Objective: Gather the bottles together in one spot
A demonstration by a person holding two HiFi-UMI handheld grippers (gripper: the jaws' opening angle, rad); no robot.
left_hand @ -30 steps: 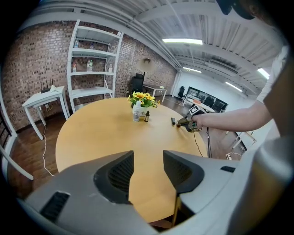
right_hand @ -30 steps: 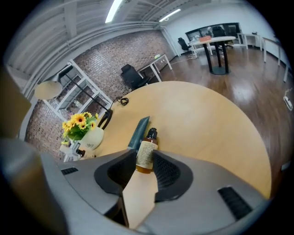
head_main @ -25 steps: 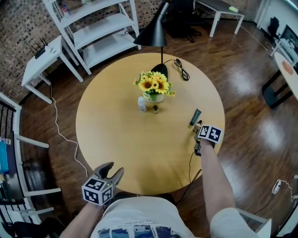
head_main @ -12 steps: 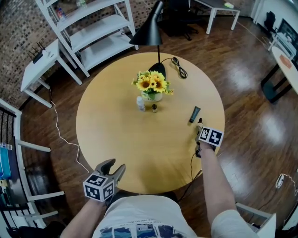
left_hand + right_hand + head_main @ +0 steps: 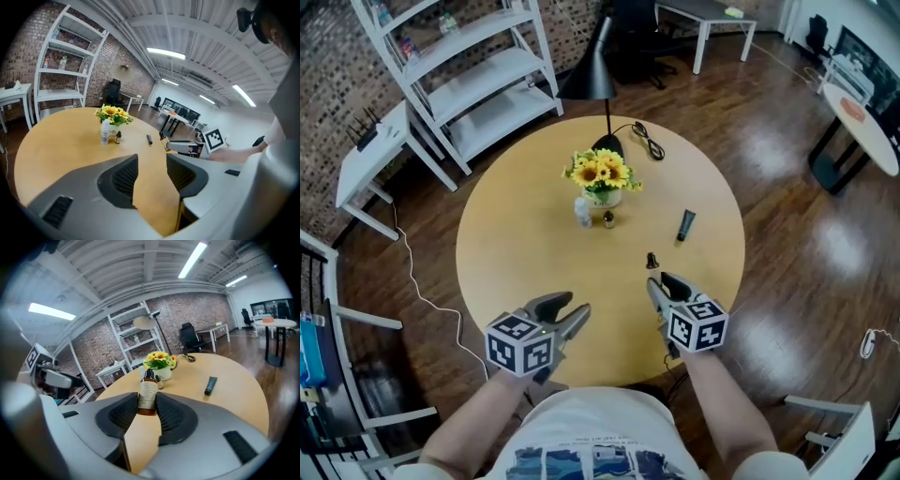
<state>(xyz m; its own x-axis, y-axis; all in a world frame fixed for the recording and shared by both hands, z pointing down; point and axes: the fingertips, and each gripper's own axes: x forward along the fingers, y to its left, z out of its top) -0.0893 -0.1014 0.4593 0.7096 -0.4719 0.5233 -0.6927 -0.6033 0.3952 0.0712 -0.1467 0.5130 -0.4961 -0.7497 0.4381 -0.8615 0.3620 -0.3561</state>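
The right claw (image 5: 659, 284) was closed on a brown bottle (image 5: 652, 261), its two pads pressing the labelled sides just above the base. The black cap stood clear above the claw tips. In the right gripper view the brown bottle (image 5: 148, 397) stood upright between the pads of the right claw (image 5: 149, 404), over the near right part of the round wooden surface (image 5: 516, 253).

The left claw (image 5: 565, 307) was over the near edge of the surface, left of the right one. Its jaws stood wide apart with nothing between them; in the left gripper view only bare wood showed in the gap of the left claw (image 5: 152, 161).

Near the middle of the surface, a white bottle (image 5: 583, 211) and a small dark bottle (image 5: 607, 219) stood side by side, just on the near side of a pot of sunflowers (image 5: 600, 172). A dark tube (image 5: 685, 225) lay flat to their right, well apart from them. A black lamp (image 5: 589, 80) stood on the far side of the surface, behind the flowers.
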